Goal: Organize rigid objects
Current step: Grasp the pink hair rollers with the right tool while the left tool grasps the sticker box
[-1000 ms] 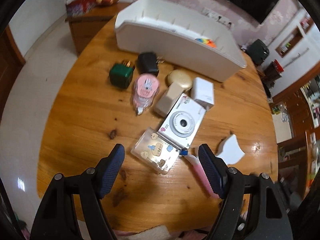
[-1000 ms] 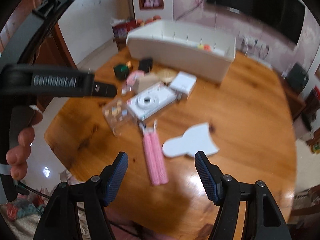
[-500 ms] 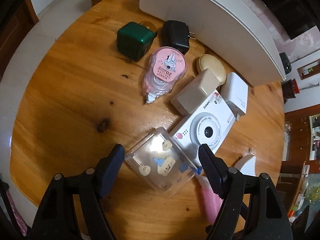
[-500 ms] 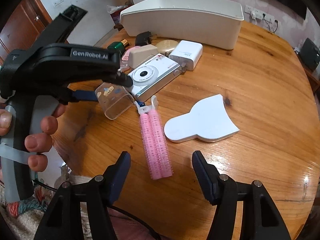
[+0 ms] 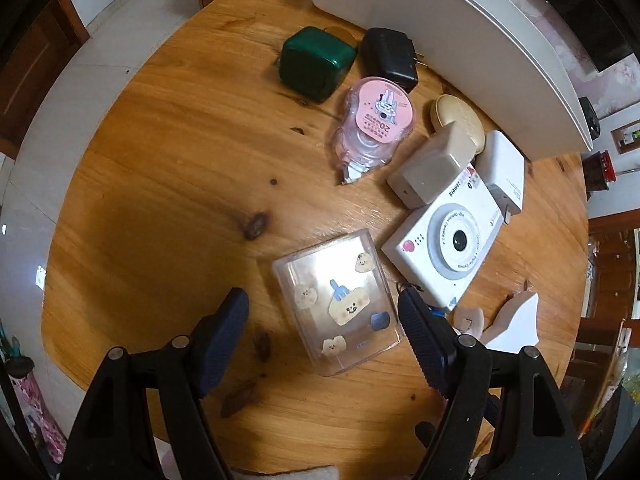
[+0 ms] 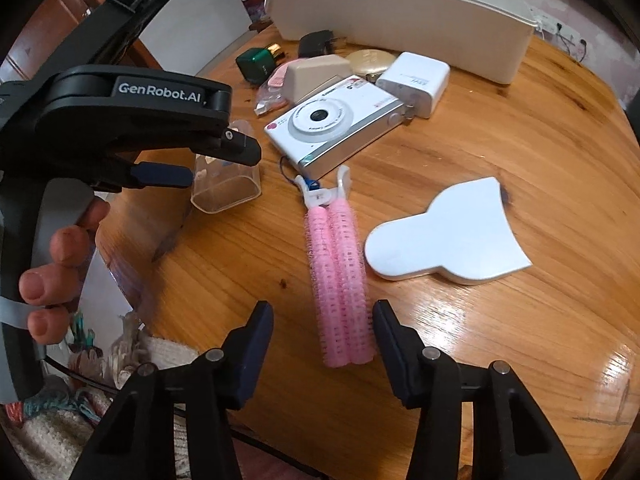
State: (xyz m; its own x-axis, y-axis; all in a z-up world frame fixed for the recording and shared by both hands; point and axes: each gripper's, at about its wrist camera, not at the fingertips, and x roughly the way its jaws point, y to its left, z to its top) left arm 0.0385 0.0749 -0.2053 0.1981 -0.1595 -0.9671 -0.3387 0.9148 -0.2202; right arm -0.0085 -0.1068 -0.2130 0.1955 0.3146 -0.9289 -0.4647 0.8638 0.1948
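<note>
A clear plastic box with stickers [image 5: 338, 304] lies on the round wooden table [image 5: 168, 168], between the open fingers of my left gripper [image 5: 322, 312]; it also shows in the right wrist view [image 6: 226, 182]. My right gripper [image 6: 322, 316] is open, with the near end of a pink hair-roller clip [image 6: 340, 276] between its fingers. A white toy camera [image 5: 448, 240] lies beside the box and shows in the right wrist view [image 6: 332, 124]. A long white bin [image 5: 448, 40] stands at the back and shows in the right wrist view [image 6: 396, 12].
Near the bin lie a green cube [image 5: 316, 62], a black plug adapter [image 5: 390, 58], a pink tape dispenser [image 5: 374, 124], a beige block [image 5: 436, 164], a gold compact [image 5: 458, 118] and a white charger [image 5: 502, 172]. A white flat fan-shaped piece [image 6: 448, 236] lies right of the rollers.
My left gripper has come down and forward so the clear box now sits between its fingers. My right gripper has closed in over the near end of the pink rollers.
</note>
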